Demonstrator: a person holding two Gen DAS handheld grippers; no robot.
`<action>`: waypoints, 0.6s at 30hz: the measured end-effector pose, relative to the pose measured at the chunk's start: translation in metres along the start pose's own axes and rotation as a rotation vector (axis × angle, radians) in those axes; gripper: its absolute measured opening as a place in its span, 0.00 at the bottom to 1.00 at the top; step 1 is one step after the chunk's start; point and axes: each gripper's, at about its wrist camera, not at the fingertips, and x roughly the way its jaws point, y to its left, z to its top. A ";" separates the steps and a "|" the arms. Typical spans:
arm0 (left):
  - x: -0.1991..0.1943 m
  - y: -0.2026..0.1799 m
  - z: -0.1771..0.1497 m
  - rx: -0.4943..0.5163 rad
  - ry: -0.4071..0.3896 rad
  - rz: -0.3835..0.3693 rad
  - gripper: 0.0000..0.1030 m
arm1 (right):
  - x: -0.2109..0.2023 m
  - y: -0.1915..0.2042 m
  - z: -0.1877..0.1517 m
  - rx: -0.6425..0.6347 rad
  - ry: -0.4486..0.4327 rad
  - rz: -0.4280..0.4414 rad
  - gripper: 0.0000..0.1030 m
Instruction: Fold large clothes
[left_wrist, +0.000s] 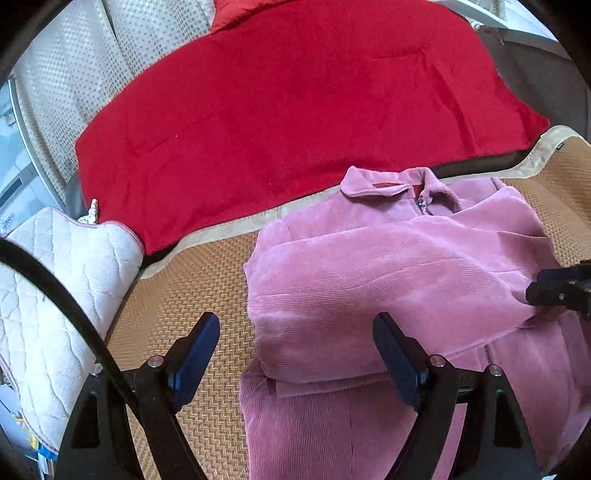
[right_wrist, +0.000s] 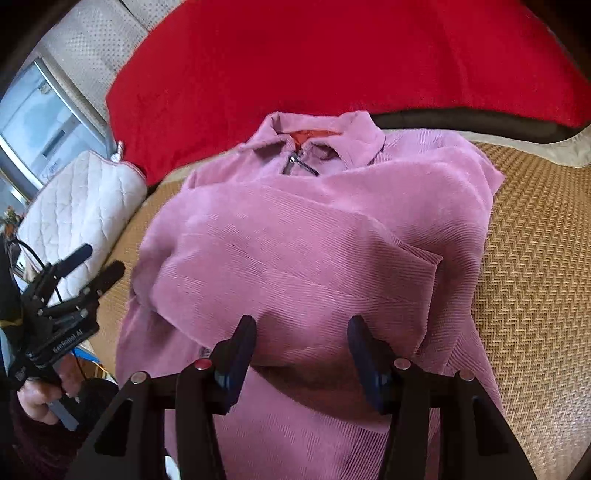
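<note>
Woven mat (left_wrist: 192, 295) covers the bed, with a red blanket (left_wrist: 295, 103) behind it and a white quilted cushion (left_wrist: 66, 280) at the side. On the mat lies a pink jacket (left_wrist: 388, 280), collar (left_wrist: 391, 184) up near the blanket, zip shut, and both sleeves already laid across the front. The left claw (left_wrist: 295, 354) is wide and has nothing in it; it hangs over the jacket's left edge and the mat. The right claw (right_wrist: 301, 354) is about half open over the lower middle of the jacket, with cloth bulging up between its fingers, but I cannot tell if the pads are pinching it. The jacket looks like thick ribbed cloth, soft and floppy, a bit heavy, and not slippery. It will sag if you lift it by one spot, and the loose sleeves could slide off. I think the best place to take hold is the bottom hem, one claw at each corner, pinching all layers, then bring it up toward the collar. The big fold is not done yet.
</note>
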 end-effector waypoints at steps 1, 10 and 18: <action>-0.004 0.001 0.000 0.002 -0.007 0.003 0.83 | -0.003 0.000 0.000 0.002 -0.009 0.010 0.54; -0.040 0.015 -0.003 0.000 -0.066 0.030 0.83 | 0.006 0.000 -0.005 -0.002 0.020 -0.020 0.55; -0.078 0.034 -0.010 -0.020 -0.118 0.057 0.83 | -0.013 0.008 -0.002 0.009 -0.054 0.030 0.55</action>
